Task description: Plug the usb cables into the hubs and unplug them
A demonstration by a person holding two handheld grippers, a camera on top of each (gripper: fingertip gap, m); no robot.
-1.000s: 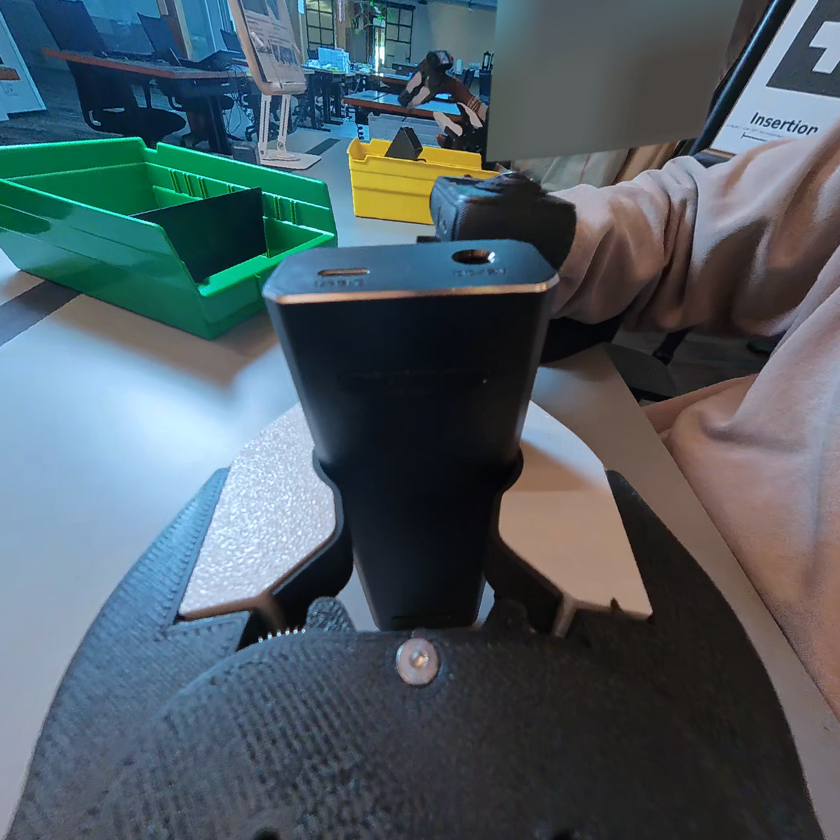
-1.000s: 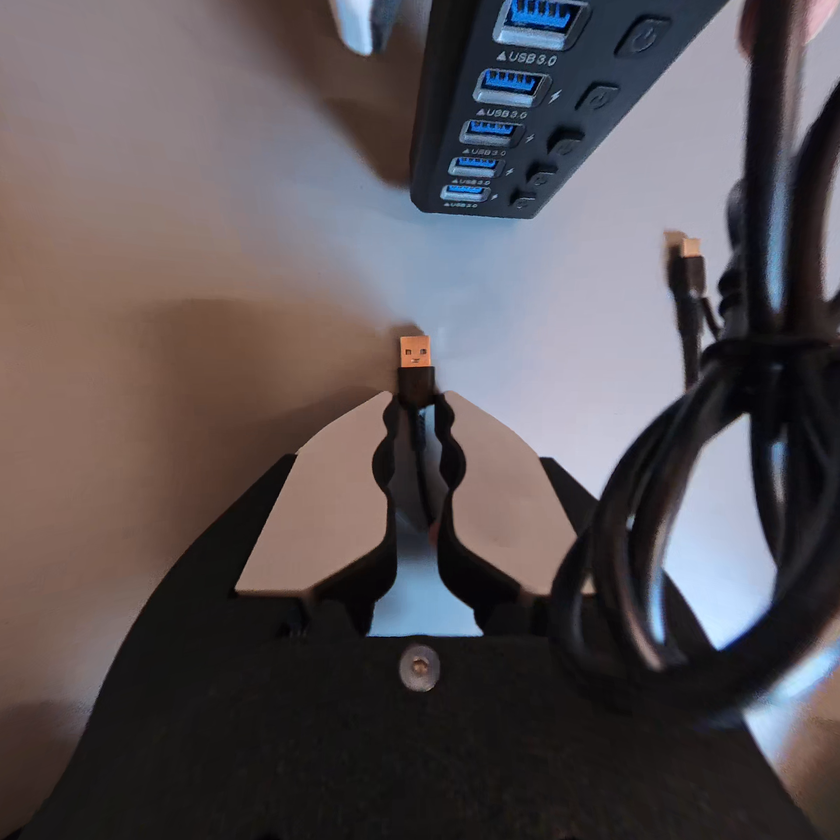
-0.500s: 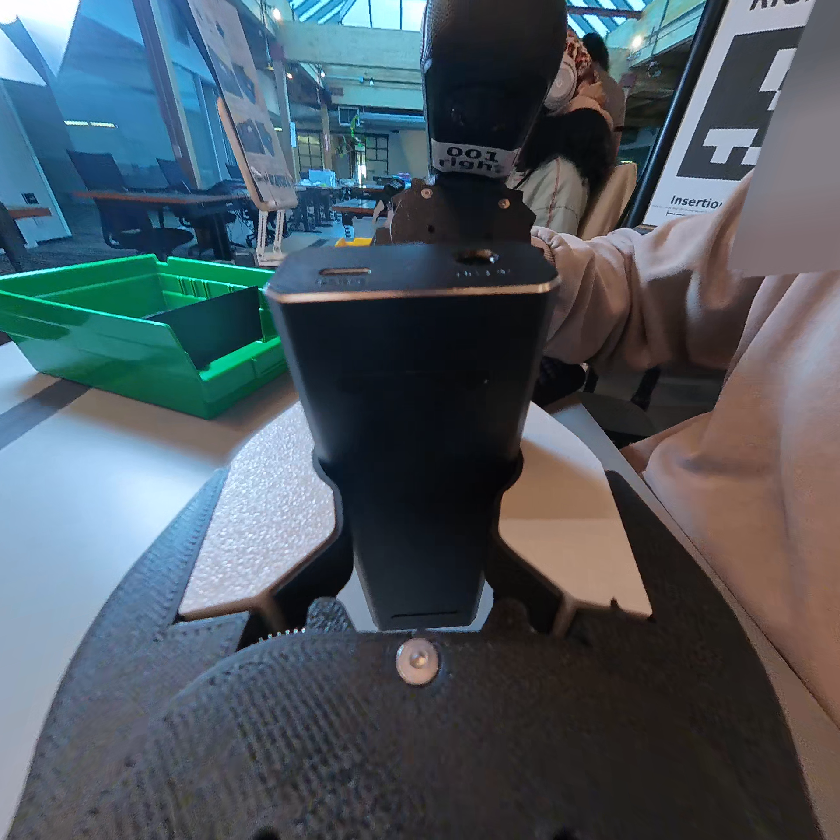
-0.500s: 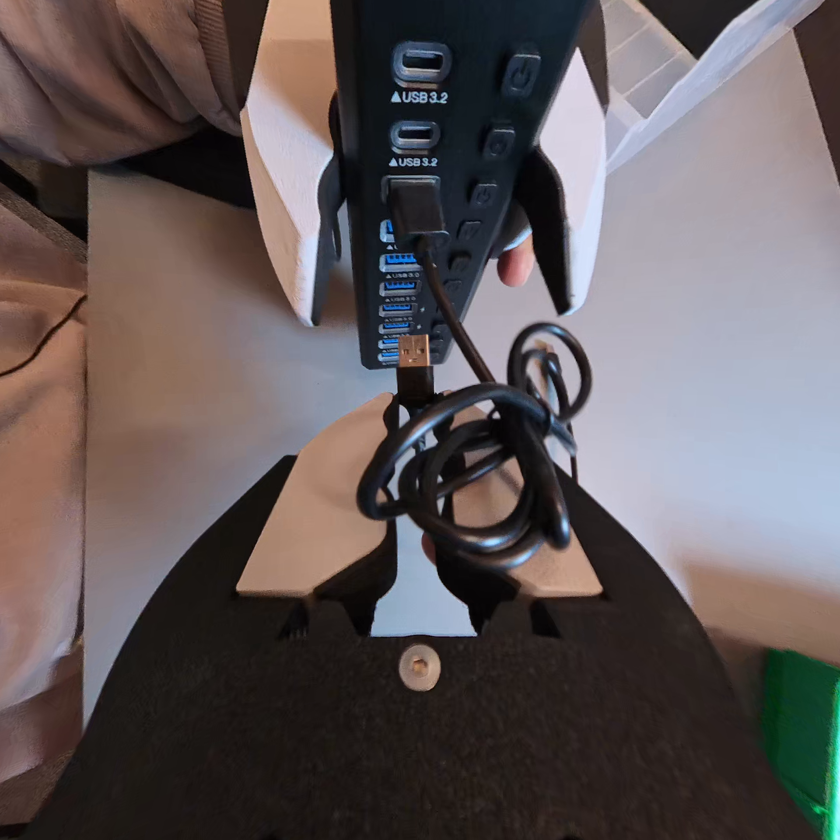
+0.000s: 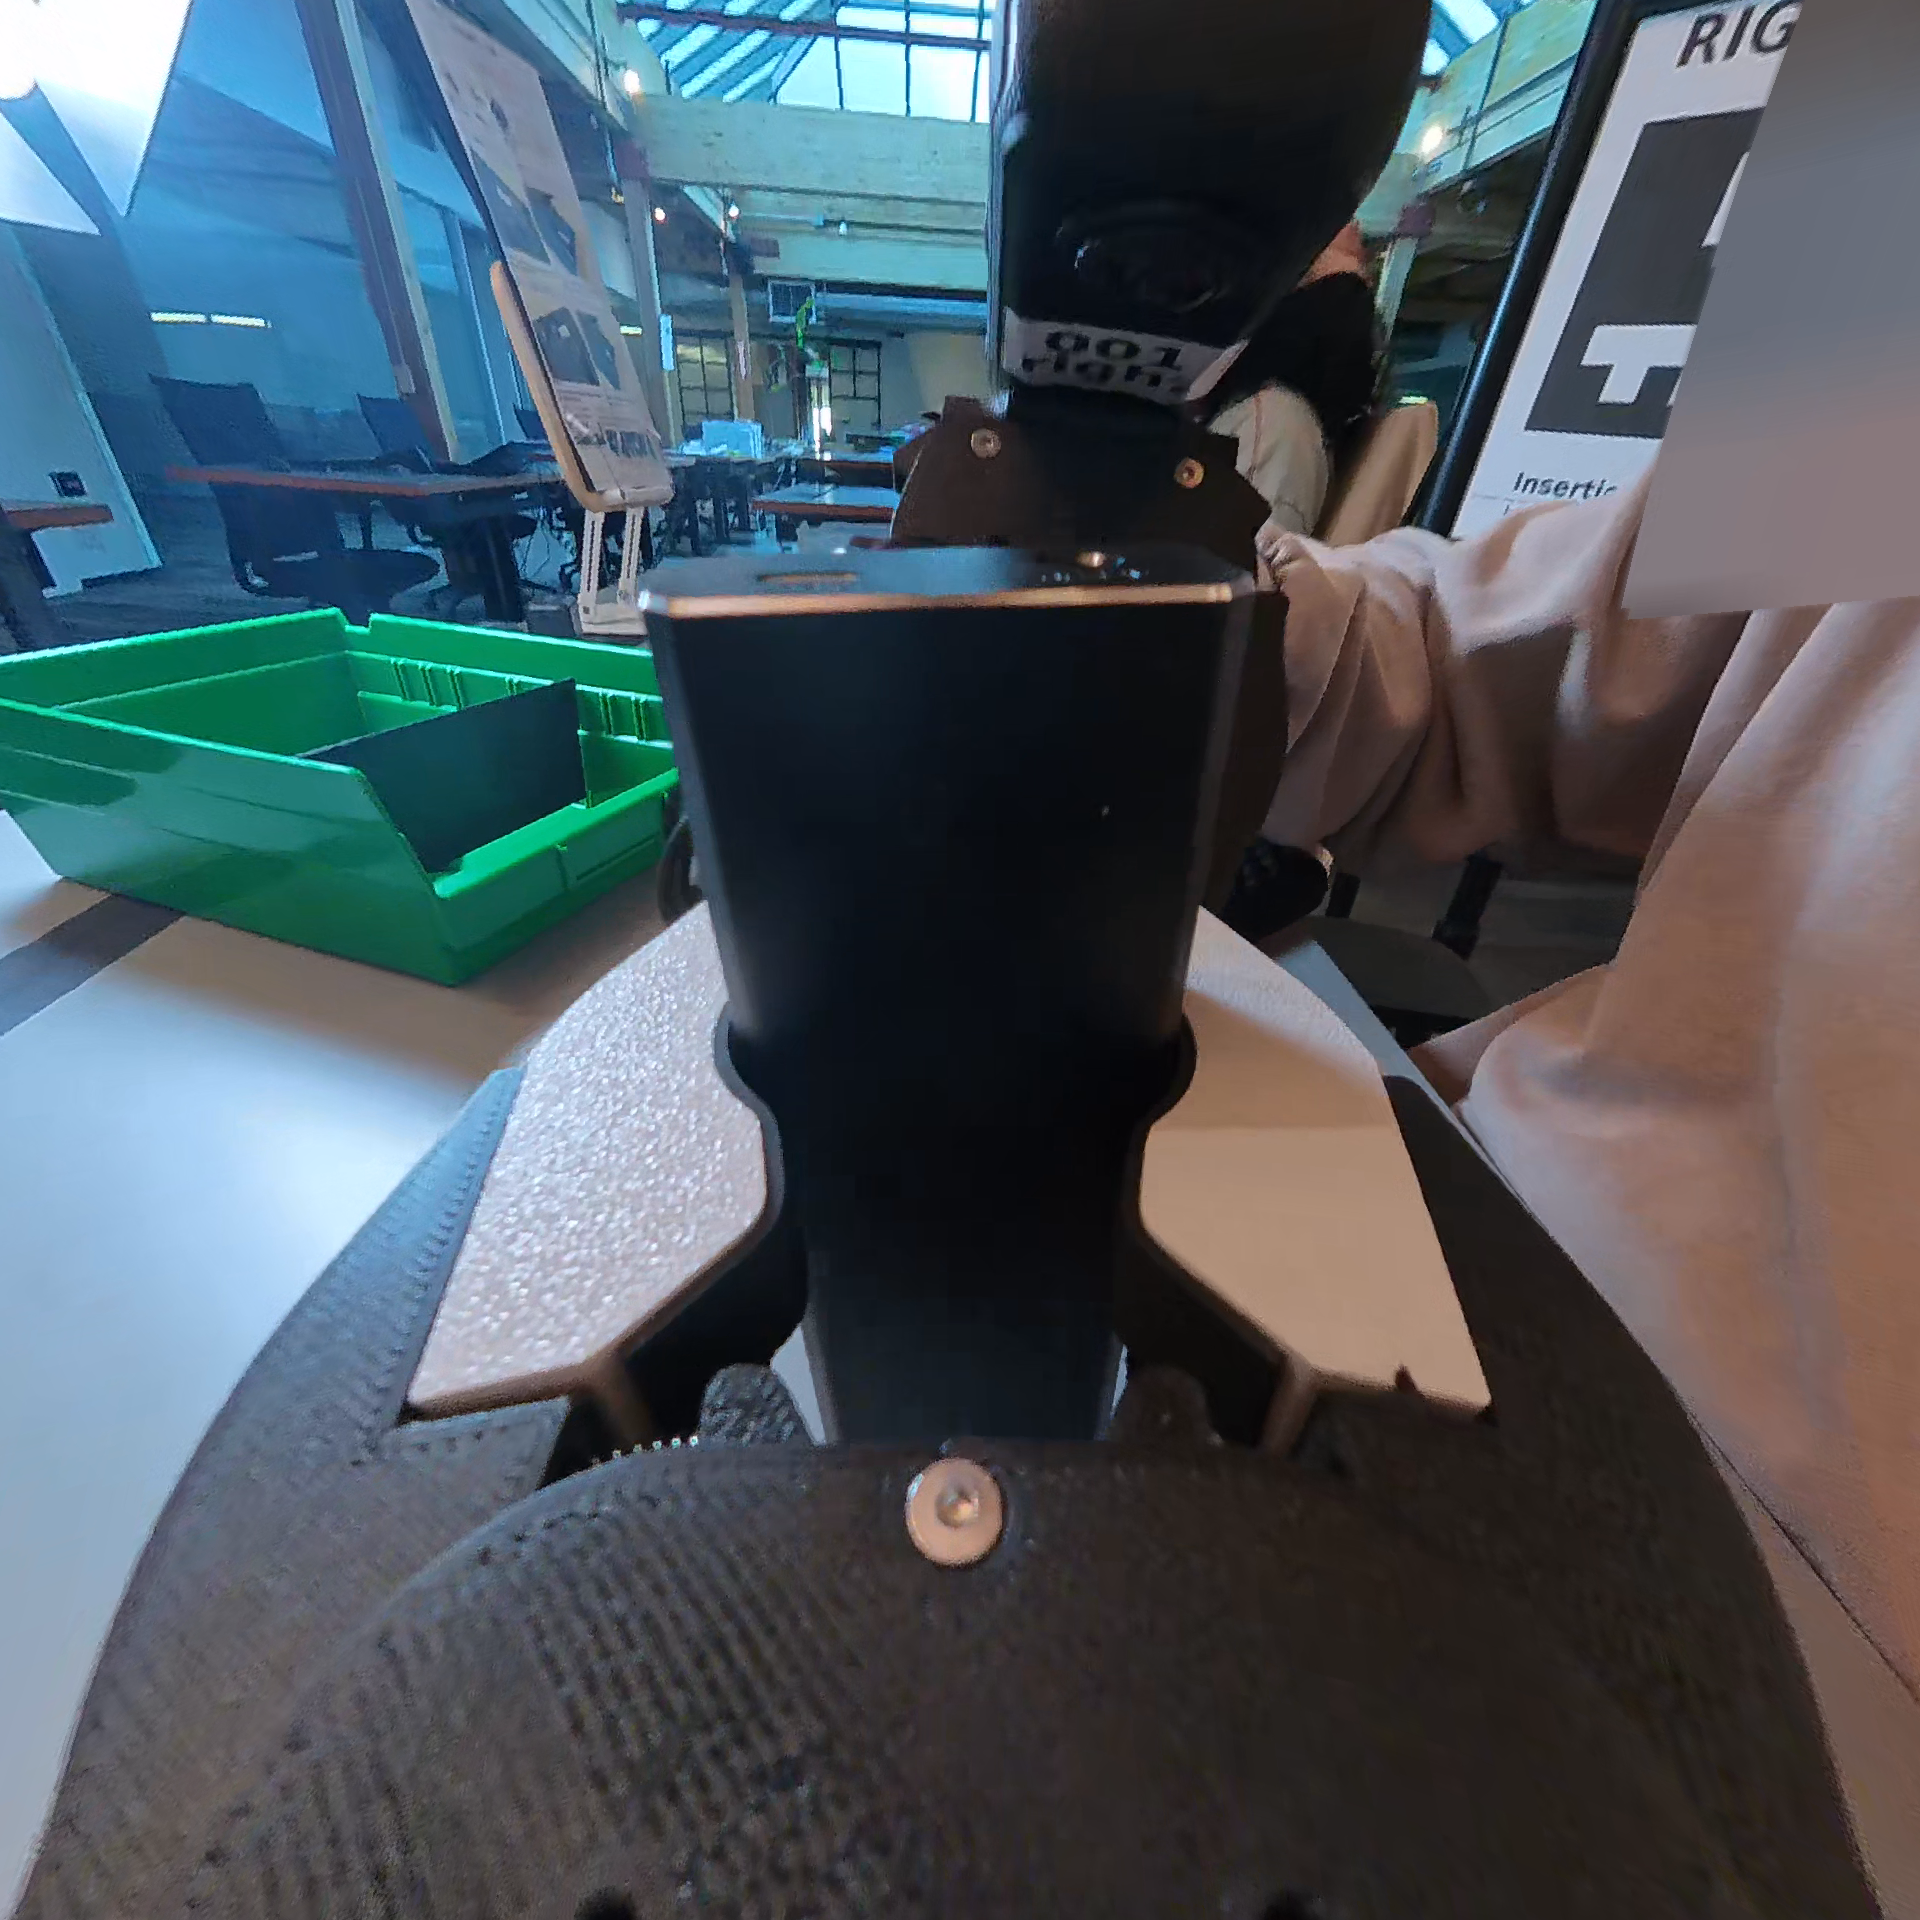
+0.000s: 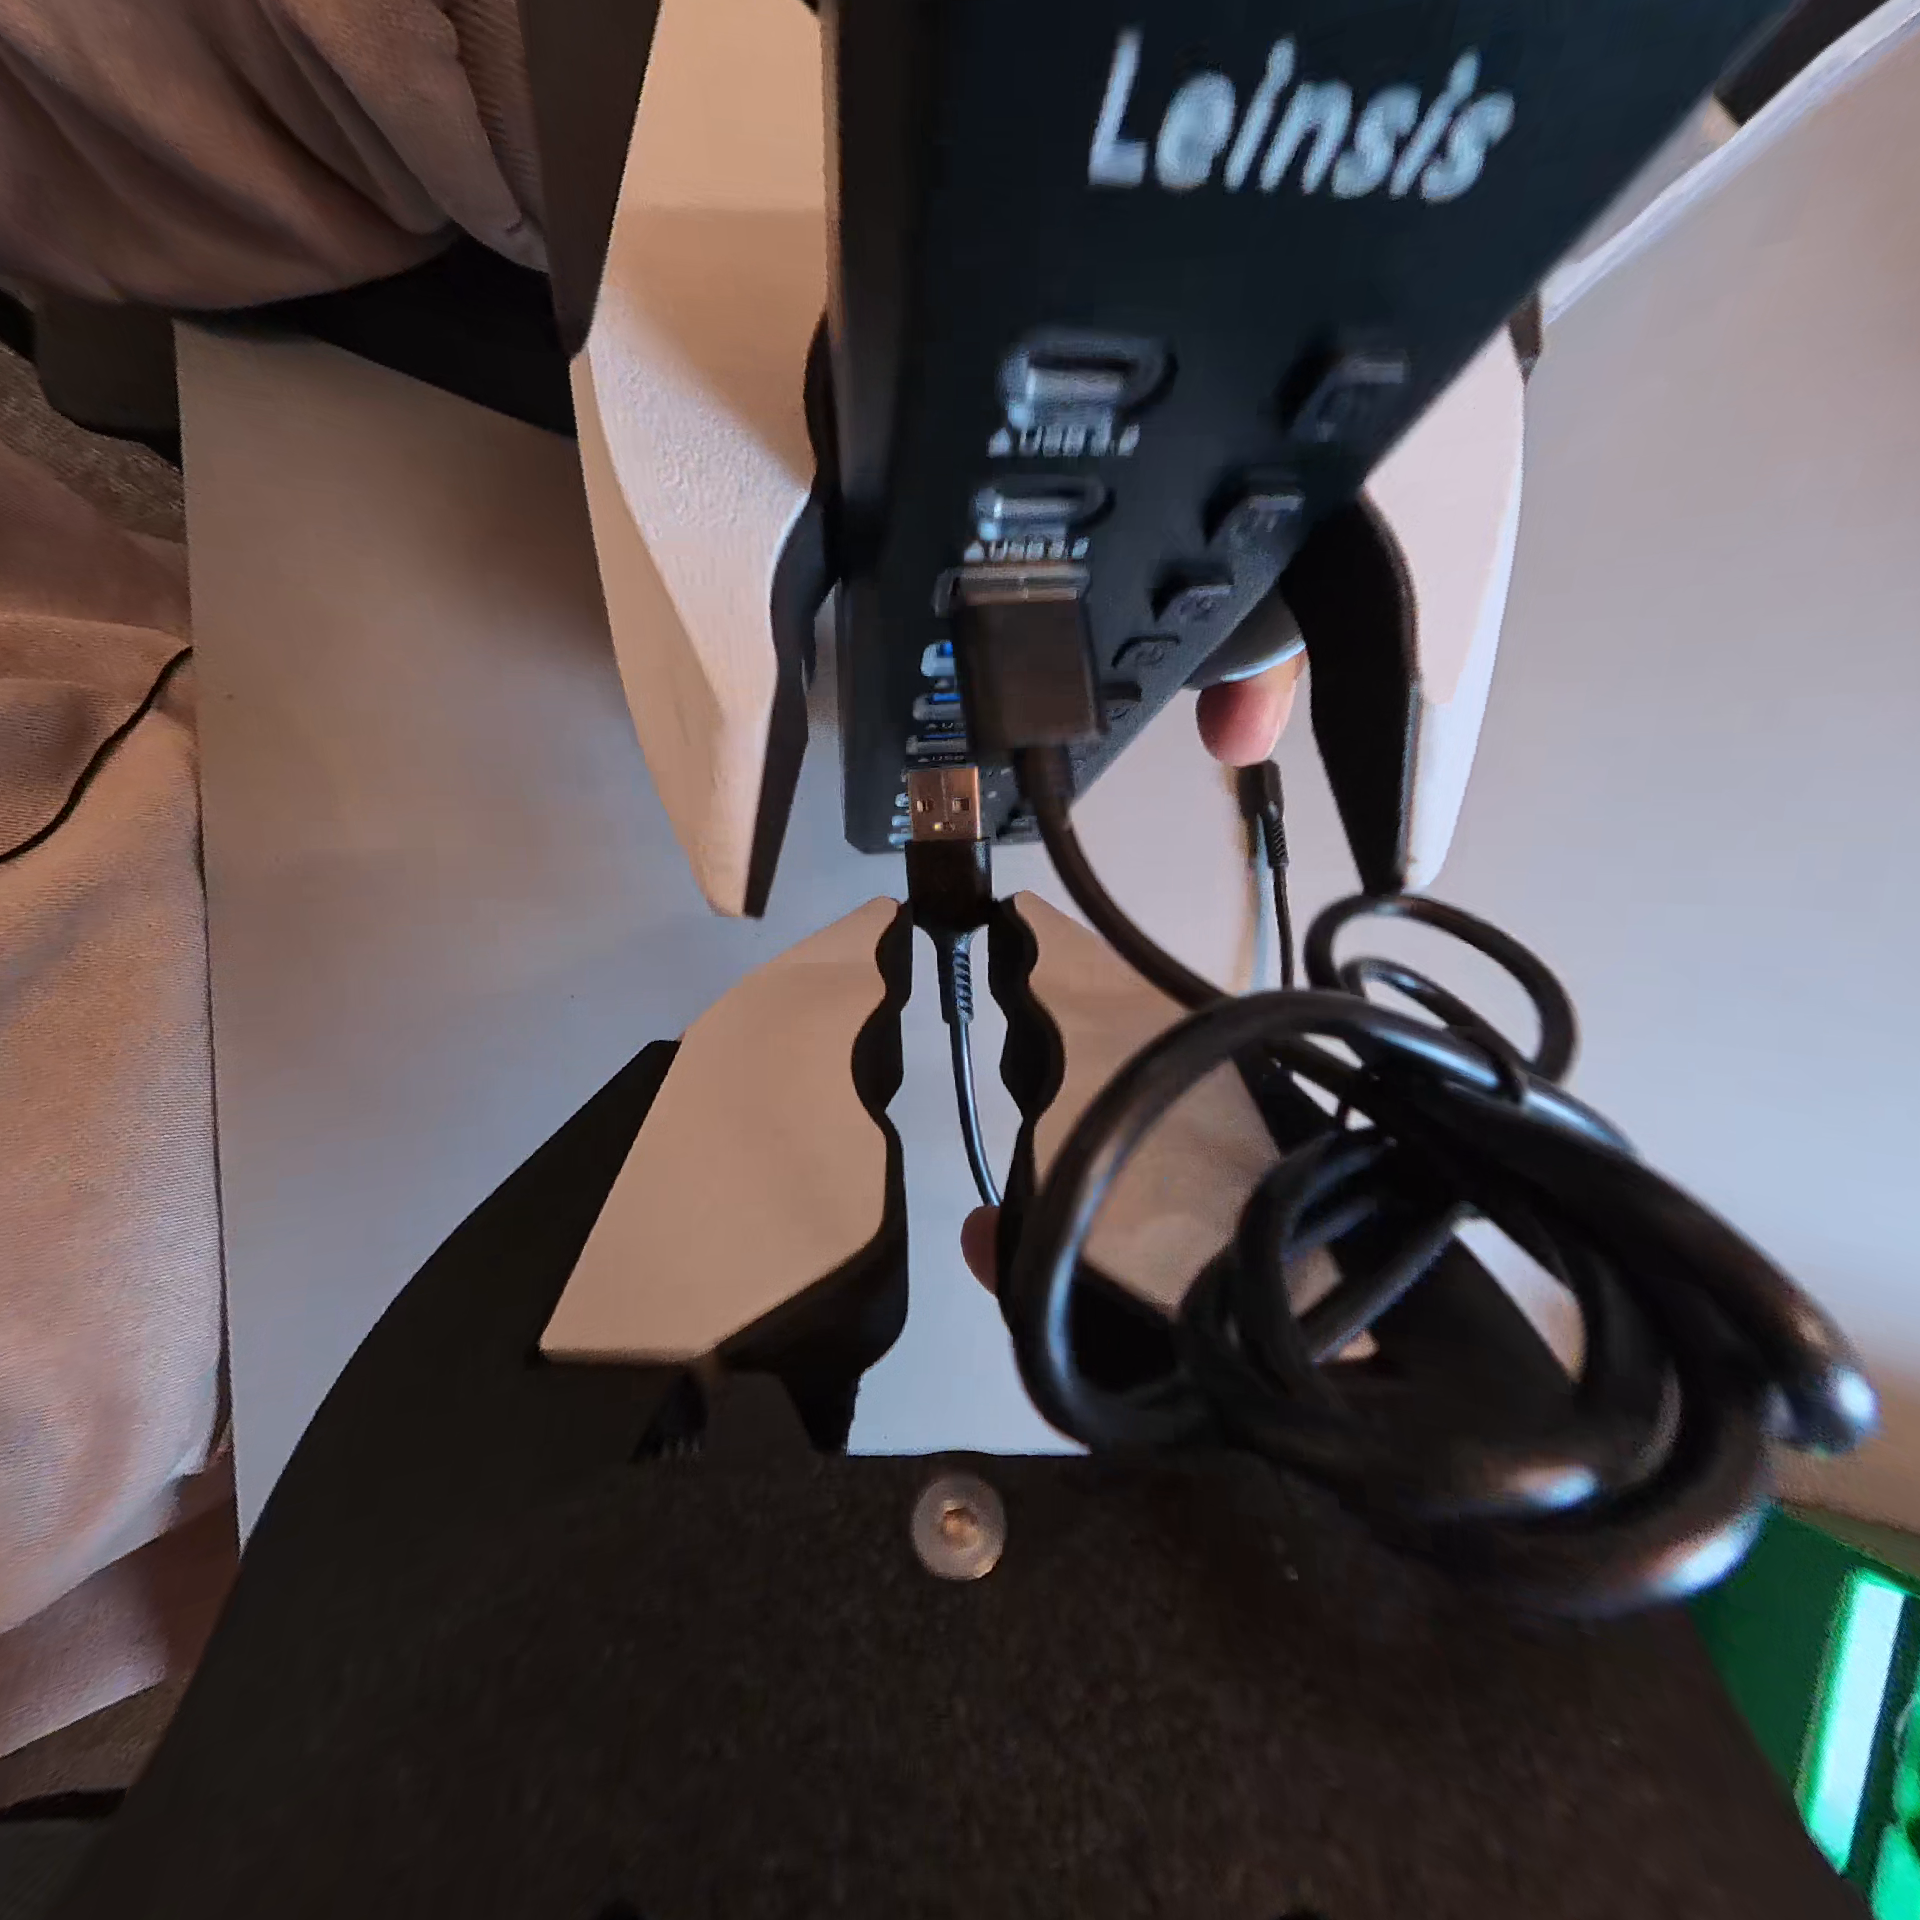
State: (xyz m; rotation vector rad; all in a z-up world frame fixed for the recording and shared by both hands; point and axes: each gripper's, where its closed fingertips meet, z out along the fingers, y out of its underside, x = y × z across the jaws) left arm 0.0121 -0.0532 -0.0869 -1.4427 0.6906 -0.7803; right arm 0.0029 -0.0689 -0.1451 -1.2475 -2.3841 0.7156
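Note:
My left gripper [image 5: 956, 1049] is shut on a black USB hub [image 5: 945, 810] and holds it up off the table, its plain back to this camera. In the right wrist view the hub's port face [image 6: 1143, 343] shows, clamped between the left gripper's pale fingers [image 6: 696, 582]. A black plug [image 6: 1023, 665] sits in one hub port, and its cable hangs in a bundled coil [image 6: 1403, 1247]. My right gripper [image 6: 951, 909] is shut on a black USB-A cable plug [image 6: 943, 821], whose metal tip is just in front of the hub's lower ports. The right gripper [image 5: 1143, 260] faces the hub from behind it.
A green bin [image 5: 312, 790] with a black divider stands on the pale table [image 5: 156, 1143] at the left. A person's beige sleeve [image 5: 1662, 935] fills the right side. A loose small connector [image 6: 1262, 810] dangles beside the hub. A sign board [image 5: 1621, 312] stands at the back right.
The right gripper with its plug has closed in on the hub, which now fills more of its view. The left gripper has tilted the hub up slightly, and the yellow bin has dropped out of sight.

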